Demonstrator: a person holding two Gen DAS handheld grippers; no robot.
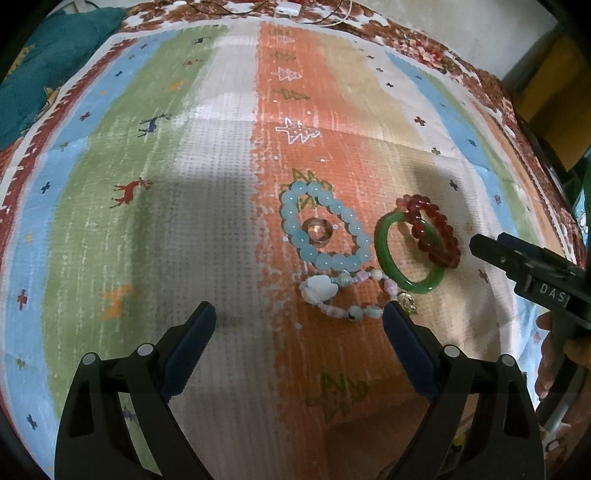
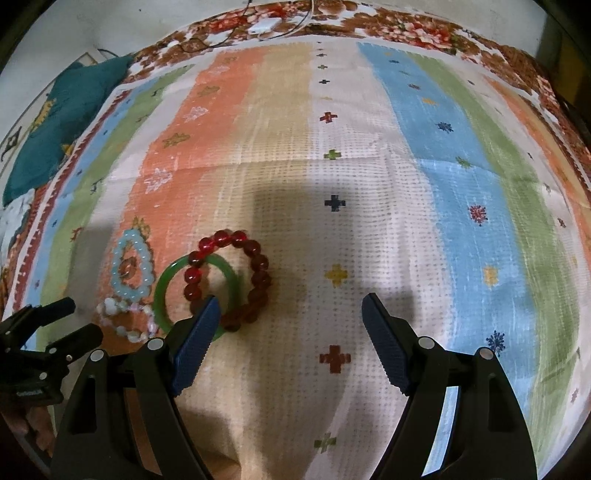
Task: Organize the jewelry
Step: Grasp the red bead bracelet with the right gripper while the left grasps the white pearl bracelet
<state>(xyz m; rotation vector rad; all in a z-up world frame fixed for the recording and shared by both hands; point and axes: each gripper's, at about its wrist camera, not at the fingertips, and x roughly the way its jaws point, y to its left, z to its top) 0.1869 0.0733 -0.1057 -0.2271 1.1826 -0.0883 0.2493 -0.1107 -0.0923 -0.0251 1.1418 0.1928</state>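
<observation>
Jewelry lies on a striped cloth (image 1: pixel 207 206). A light blue bead bracelet (image 1: pixel 291 225) encircles a small ring (image 1: pixel 317 231). A green bangle (image 1: pixel 382 254) lies partly under a red bead bracelet (image 1: pixel 441 236). A pink and white charm bracelet (image 1: pixel 321 290) sits just in front. My left gripper (image 1: pixel 299 317) is open and empty, its right finger near the charm bracelet. My right gripper (image 2: pixel 290 310) is open and empty; its left finger overlaps the green bangle (image 2: pixel 162 284) and red bracelet (image 2: pixel 258 266). The blue bracelet (image 2: pixel 118 273) and charm bracelet (image 2: pixel 122 325) lie further left.
A teal cloth (image 1: pixel 51 62) lies at the far left corner, also in the right wrist view (image 2: pixel 59 125). White cables and a plug (image 1: pixel 288 9) lie at the far edge. The right gripper's body (image 1: pixel 532 269) shows at the right of the left wrist view.
</observation>
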